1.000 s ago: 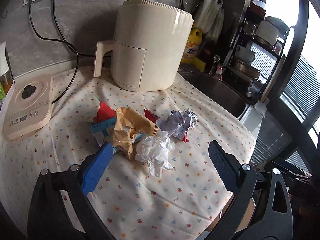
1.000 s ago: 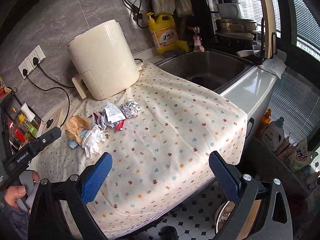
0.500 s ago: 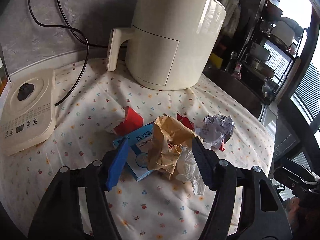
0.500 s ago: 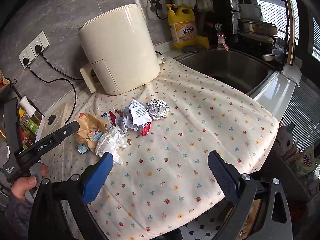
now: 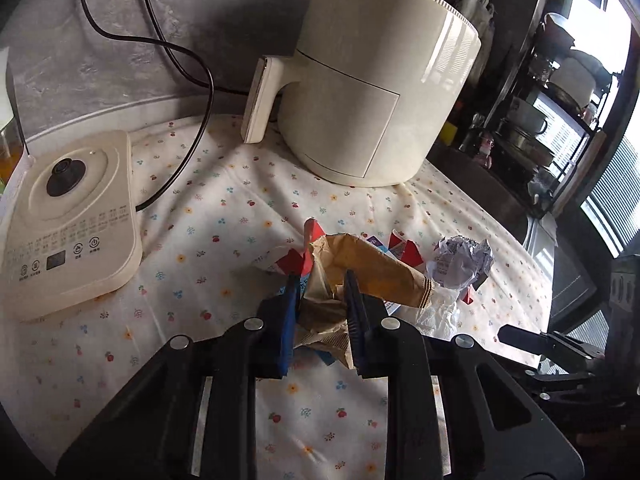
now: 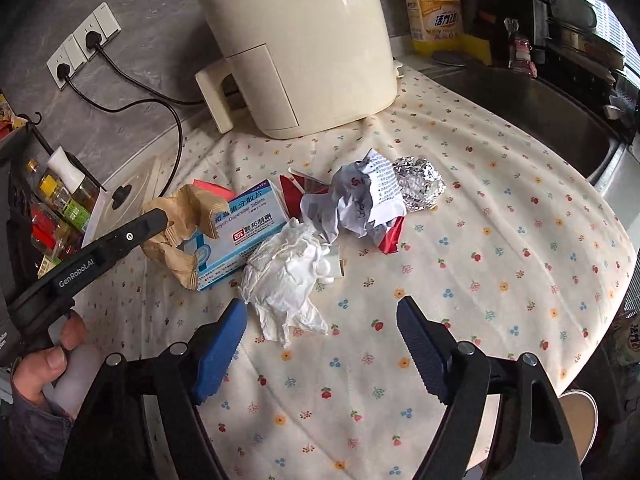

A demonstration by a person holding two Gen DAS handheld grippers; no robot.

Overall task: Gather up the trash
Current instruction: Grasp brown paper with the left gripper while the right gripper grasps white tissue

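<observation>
A pile of trash lies on the flowered cloth: a crumpled brown paper bag (image 5: 360, 268) (image 6: 176, 220), a blue and white medicine box (image 6: 240, 232), a white tissue (image 6: 288, 276), a crumpled printed paper (image 6: 360, 196) (image 5: 460, 264), a foil ball (image 6: 420, 184) and red wrapper scraps (image 5: 296, 260). My left gripper (image 5: 320, 300) is shut on the brown paper bag, resting on the pile; it shows from the side in the right wrist view (image 6: 120, 240). My right gripper (image 6: 320, 320) is open and empty, just in front of the white tissue.
A cream air fryer (image 5: 372, 92) (image 6: 304, 44) stands behind the pile. A kettle base (image 5: 68, 216) with a black cord lies at the left. A sink (image 6: 540, 108) and a yellow detergent bottle (image 6: 436, 8) are at the right. Spice bottles (image 6: 60, 208) stand at far left.
My left gripper has moved down onto the pile and closed its jaws on the brown paper bag. My right gripper has moved in close to the white tissue, still open.
</observation>
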